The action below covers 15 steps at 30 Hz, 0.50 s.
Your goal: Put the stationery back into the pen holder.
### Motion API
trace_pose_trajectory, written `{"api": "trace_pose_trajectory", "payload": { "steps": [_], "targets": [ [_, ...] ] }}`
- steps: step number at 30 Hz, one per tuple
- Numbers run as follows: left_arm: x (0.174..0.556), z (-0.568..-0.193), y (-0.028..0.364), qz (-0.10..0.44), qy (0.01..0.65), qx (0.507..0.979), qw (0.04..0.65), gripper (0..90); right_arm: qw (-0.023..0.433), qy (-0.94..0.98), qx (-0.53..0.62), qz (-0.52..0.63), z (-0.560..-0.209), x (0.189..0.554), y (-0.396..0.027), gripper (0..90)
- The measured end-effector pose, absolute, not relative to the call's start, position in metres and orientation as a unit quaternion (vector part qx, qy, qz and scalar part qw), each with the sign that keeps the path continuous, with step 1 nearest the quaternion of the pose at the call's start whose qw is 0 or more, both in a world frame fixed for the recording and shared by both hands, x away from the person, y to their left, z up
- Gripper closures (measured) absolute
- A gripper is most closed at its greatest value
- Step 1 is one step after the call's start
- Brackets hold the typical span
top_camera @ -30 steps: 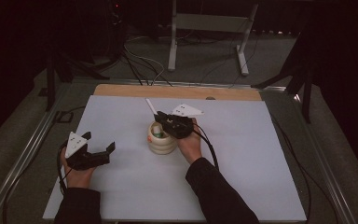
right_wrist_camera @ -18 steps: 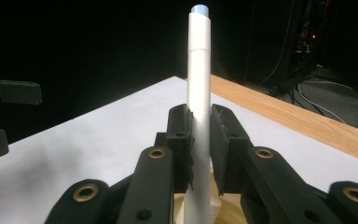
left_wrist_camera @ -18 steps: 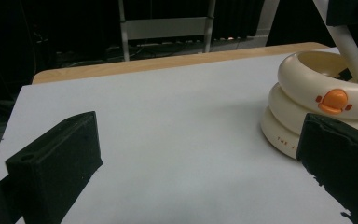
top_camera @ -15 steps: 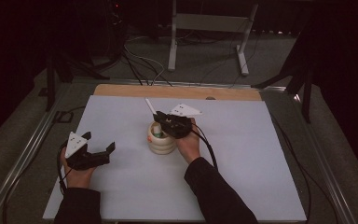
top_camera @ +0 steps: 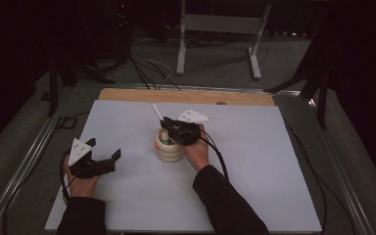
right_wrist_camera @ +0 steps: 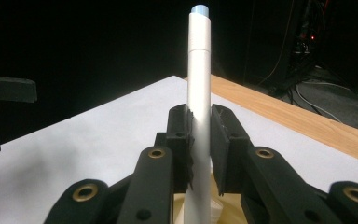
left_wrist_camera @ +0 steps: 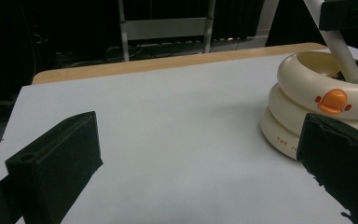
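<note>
the right gripper is clamped on a white pen whose lower end sits inside the cream ringed pen holder mid-table, so the step in hand looks like lifting it out or seating it. the left gripper rests near the holder, jaws apart and empty; next calls for a straight, vertical move so the pen doesn't tip the holder.

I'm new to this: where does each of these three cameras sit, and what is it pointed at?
High view: above the person's side, looking forward and down on the table; both forearms and grippers show.
Left gripper view: rides the left gripper, looking between its open jaws at the cream holder.
Right gripper view: rides the right gripper, its jaws shut on the white pen.
Shared: all three show the pen and holder.
</note>
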<state>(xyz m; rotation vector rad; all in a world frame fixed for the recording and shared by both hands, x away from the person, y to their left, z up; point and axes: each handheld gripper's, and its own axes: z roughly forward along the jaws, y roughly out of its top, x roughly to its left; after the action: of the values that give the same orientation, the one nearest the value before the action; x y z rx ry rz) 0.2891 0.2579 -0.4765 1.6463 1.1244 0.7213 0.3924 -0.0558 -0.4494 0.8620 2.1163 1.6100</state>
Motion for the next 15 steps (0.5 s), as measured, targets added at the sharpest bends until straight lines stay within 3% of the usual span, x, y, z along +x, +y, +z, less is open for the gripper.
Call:
{"api": "trace_pose_trajectory", "payload": {
  "steps": [12, 15],
  "targets": [
    [0.289, -0.4765, 0.2579, 0.297, 0.463, 0.677, 0.489, 0.1, 0.174, 0.748, 0.298, 0.567, -0.4502, 0.3919, -0.0553, 78.2],
    [0.289, -0.4765, 0.2581, 0.297, 0.463, 0.677, 0.489, 0.1, 0.161, 0.743, 0.283, 0.584, -0.4507, 0.3904, -0.058, 58.1]
  ]
}}
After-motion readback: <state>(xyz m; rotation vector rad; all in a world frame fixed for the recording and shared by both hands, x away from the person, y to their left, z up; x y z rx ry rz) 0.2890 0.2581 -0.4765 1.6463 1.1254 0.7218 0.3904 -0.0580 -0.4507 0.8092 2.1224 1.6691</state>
